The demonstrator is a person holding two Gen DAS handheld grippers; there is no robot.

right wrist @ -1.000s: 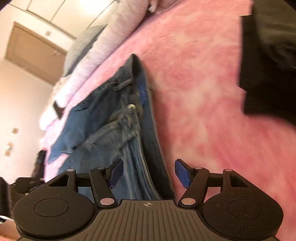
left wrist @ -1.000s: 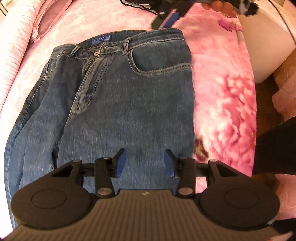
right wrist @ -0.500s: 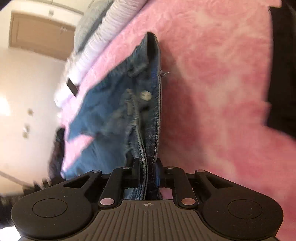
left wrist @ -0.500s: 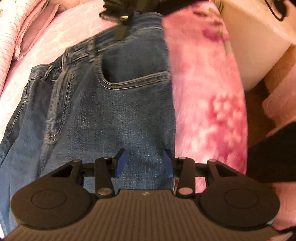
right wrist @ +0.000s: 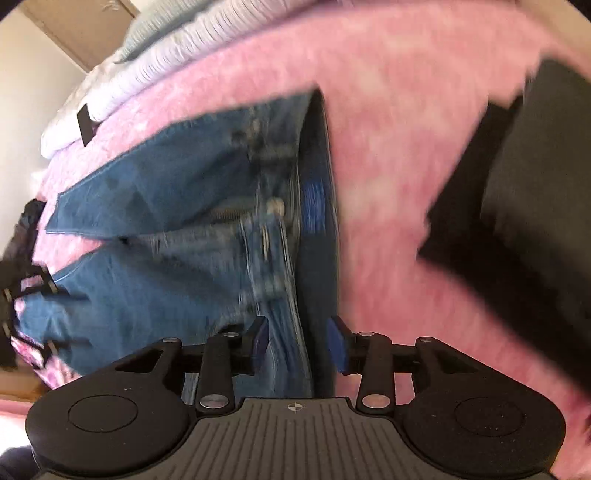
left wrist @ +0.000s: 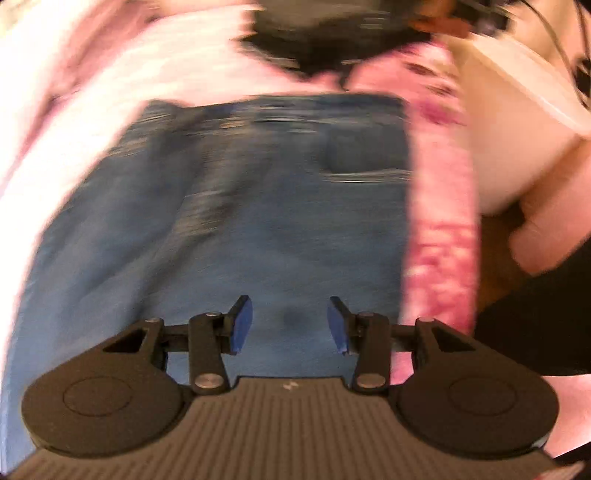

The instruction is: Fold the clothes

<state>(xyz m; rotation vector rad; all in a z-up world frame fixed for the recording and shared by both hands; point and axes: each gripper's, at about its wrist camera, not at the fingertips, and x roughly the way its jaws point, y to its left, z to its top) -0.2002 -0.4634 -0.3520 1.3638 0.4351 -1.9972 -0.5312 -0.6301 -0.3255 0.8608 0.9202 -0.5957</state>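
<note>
Blue jeans [left wrist: 229,229] lie spread on the pink bedcover [left wrist: 439,240], waistband at the far end; this view is motion-blurred. My left gripper [left wrist: 290,325] hovers open over the thigh area of the jeans with nothing between its fingers. In the right wrist view the jeans [right wrist: 166,221] run away to the left, button and fly visible. My right gripper [right wrist: 299,343] is open, its blue pads either side of the waistband edge without pinching it. It also shows as a dark blur [left wrist: 321,33] beyond the waistband.
A black garment [right wrist: 535,184] lies on the bedcover [right wrist: 388,129] to the right of the jeans. White and pale quilts [right wrist: 147,62] are piled along the bed's far side. A white piece of furniture [left wrist: 517,129] stands beside the bed.
My right gripper, shut on the jeans' waistband half a second ago, now stands open around it. The left wrist view has swung quickly and is blurred; its gripper stays open.
</note>
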